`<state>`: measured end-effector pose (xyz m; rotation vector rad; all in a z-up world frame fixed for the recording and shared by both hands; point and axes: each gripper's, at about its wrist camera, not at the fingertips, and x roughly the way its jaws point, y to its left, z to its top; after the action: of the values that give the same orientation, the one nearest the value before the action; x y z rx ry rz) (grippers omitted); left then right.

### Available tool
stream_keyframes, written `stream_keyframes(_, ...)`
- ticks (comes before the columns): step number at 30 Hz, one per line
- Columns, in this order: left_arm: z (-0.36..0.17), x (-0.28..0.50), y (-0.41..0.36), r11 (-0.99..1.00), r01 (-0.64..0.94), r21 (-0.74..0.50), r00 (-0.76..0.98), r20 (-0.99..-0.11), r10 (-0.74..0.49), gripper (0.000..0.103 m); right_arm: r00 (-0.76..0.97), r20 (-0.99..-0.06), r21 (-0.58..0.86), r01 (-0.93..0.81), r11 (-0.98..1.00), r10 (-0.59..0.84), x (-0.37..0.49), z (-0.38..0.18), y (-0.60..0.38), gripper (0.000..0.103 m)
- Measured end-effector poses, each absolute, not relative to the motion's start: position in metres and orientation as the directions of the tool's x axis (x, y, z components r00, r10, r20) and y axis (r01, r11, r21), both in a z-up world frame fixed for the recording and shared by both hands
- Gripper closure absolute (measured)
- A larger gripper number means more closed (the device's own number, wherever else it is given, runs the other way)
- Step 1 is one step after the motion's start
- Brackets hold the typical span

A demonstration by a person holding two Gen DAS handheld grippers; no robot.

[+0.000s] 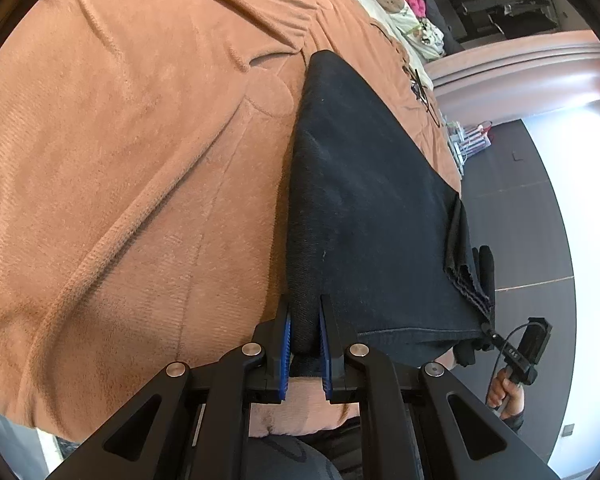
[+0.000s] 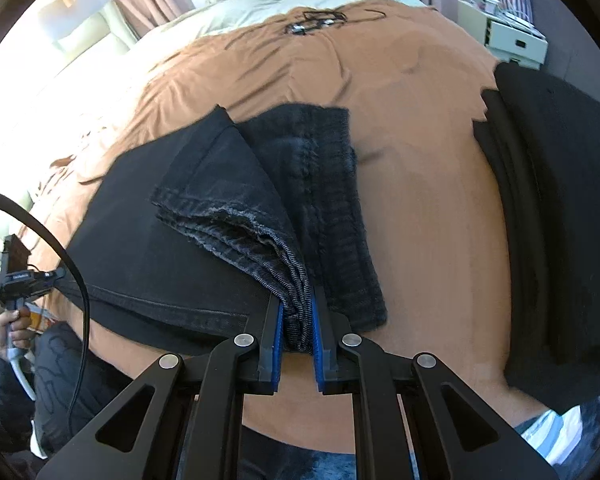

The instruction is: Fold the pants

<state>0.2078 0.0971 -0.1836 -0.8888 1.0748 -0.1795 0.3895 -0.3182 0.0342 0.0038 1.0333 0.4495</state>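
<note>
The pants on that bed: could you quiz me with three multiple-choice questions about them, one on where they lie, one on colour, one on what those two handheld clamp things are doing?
1. What do the pants lie on?
A. a white sheet
B. a brown blanket
C. a wooden floor

2. What colour are the pads inside the fingers?
A. blue
B. red
C. yellow

3. What is the state of the two grippers?
A. both open, clear of the cloth
B. only one grips cloth
C. both shut on the pants

Answers:
1 B: brown blanket shows all round the dark denim.
2 A: blue pads line the fingers in both views.
3 C: the left gripper pinches a folded dark edge, and the right gripper clamps a bunch of hem layers.
</note>
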Motion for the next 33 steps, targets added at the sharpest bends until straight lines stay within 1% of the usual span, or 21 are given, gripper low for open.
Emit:
stream_keyframes(3,-0.188,0.211,0.094,0.66,-0.283,-0.696,0.482,-0.698,-0.529,0.089,0.437,-0.846,0.159,-0.342,0.926,0.306,0.394,0.017,-0.309,0.093)
stream_keyframes(5,-0.187,0.212,0.091,0.671,-0.285,-0.685,0.482,-0.707,-0.517,0.088,0.442,-0.856,0.113,-0.345,0.932,0.267,0.393,0.014,-0.3,0.087)
stream_keyframes(6,-0.186,0.212,0.09,0.675,-0.283,-0.681,0.488,-0.708,-0.51,0.088,0.45,-0.854,0.096,-0.354,0.93,0.259,0.392,0.016,-0.296,0.081)
stream_keyframes(7,-0.185,0.21,0.09,0.68,-0.282,-0.677,0.493,-0.71,-0.503,0.085,0.459,-0.849,0.082,-0.373,0.924,0.261,0.39,0.021,-0.291,0.075)
stream_keyframes(8,-0.185,0.21,0.089,0.684,-0.282,-0.673,0.496,-0.713,-0.496,0.08,0.468,-0.844,0.075,-0.384,0.92,0.264,0.388,0.024,-0.288,0.059)
stream_keyframes(9,-0.184,0.209,0.089,0.687,-0.283,-0.669,0.501,-0.714,-0.489,0.078,0.487,-0.831,0.061,-0.4,0.914,0.268,0.385,0.03,-0.283,0.046)
stream_keyframes(11,-0.185,0.208,0.088,0.686,-0.286,-0.669,0.511,-0.712,-0.481,0.076,0.519,-0.814,0.016,-0.431,0.902,0.262,0.378,0.037,-0.273,0.04)
stream_keyframes(15,-0.185,0.203,0.085,0.686,-0.297,-0.665,0.528,-0.713,-0.462,0.076,0.533,-0.8,-0.051,-0.517,0.855,0.275,0.366,0.042,-0.243,0.04)
stream_keyframes(20,-0.186,0.2,0.084,0.675,-0.329,-0.66,0.538,-0.719,-0.44,0.075,0.52,-0.811,-0.106,-0.579,0.808,0.267,0.372,0.026,-0.206,0.04)
stream_keyframes(21,-0.184,0.2,0.082,0.684,-0.33,-0.651,0.54,-0.724,-0.429,0.074,0.516,-0.813,-0.116,-0.597,0.794,0.269,0.372,0.023,-0.196,0.04)
stream_keyframes(23,-0.183,0.198,0.078,0.702,-0.323,-0.635,0.54,-0.733,-0.415,0.068,0.515,-0.812,-0.136,-0.626,0.768,0.276,0.372,0.018,-0.182,0.04)
stream_keyframes(27,-0.183,0.199,0.074,0.714,-0.327,-0.619,0.542,-0.742,-0.395,0.068,0.537,-0.802,-0.223,-0.675,0.704,0.261,0.372,0.009,-0.153,0.04)
stream_keyframes(33,-0.185,0.197,0.076,0.701,-0.338,-0.628,0.55,-0.736,-0.395,0.068,0.524,-0.815,-0.25,-0.704,0.665,0.248,0.383,-0.005,-0.132,0.04)
